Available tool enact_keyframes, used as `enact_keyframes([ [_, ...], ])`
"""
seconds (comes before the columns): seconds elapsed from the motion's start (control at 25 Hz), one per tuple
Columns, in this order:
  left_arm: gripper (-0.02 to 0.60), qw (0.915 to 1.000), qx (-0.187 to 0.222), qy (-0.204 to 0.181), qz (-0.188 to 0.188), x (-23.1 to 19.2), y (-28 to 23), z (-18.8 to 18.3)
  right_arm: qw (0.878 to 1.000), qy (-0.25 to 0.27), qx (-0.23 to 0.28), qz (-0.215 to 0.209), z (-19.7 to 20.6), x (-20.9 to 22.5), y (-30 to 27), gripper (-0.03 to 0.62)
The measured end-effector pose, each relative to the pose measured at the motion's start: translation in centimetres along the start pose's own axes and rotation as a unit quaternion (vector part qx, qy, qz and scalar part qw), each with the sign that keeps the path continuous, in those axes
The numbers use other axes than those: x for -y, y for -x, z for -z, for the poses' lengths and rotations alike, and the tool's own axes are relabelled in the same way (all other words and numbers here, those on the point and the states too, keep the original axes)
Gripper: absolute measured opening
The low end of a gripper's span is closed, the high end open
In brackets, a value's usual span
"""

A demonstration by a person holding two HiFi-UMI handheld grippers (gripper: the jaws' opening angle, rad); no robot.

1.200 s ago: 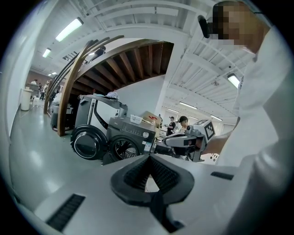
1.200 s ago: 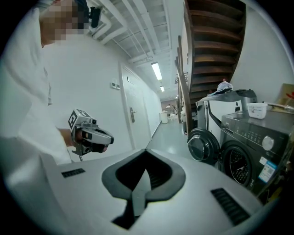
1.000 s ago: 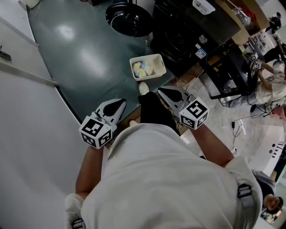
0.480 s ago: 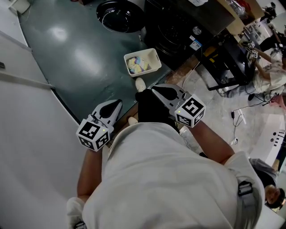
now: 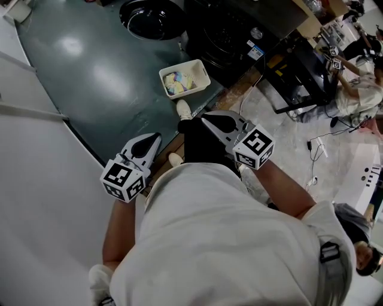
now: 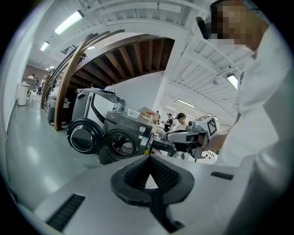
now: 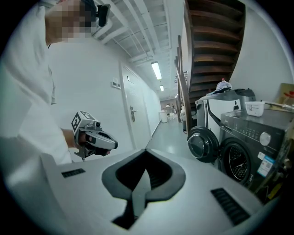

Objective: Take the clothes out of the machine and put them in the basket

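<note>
The dark front-loading washing machine (image 5: 230, 33) stands at the top of the head view, its round door (image 5: 149, 15) swung open to the left. The same machine (image 6: 123, 143) and door (image 6: 84, 137) also show in the left gripper view, and the machine (image 7: 241, 153) shows in the right gripper view. A white basket (image 5: 204, 74) with coloured clothes (image 5: 175, 82) in it sits on the floor before the machine. My left gripper (image 5: 156, 137) and right gripper (image 5: 204, 117) are held level in front of my chest, both shut and empty, well short of basket and machine.
A white wall runs along the left. To the right stand a dark metal frame (image 5: 299, 75), loose cables (image 5: 314, 161) on the pale floor and a person at a bench (image 5: 353, 89). My shoes (image 5: 183, 109) stand on the green floor just behind the basket.
The head view has shifted, so basket and machine sit higher and further left in the picture. Both grippers stay shut and have hardly moved.
</note>
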State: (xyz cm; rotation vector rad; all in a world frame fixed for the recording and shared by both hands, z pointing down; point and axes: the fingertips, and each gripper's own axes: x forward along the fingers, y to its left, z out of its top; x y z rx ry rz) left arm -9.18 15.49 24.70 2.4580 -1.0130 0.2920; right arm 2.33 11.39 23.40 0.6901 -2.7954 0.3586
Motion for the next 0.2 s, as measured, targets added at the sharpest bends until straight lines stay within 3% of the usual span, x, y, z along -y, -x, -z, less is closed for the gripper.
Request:
enact_keyframes([
  [0.2,-0.003,1.0000,-0.004,0.000,0.002,0.42,-0.36,0.15,1.000,0.001,-0.002,0.001,0.09,0.07,0.41,0.005],
])
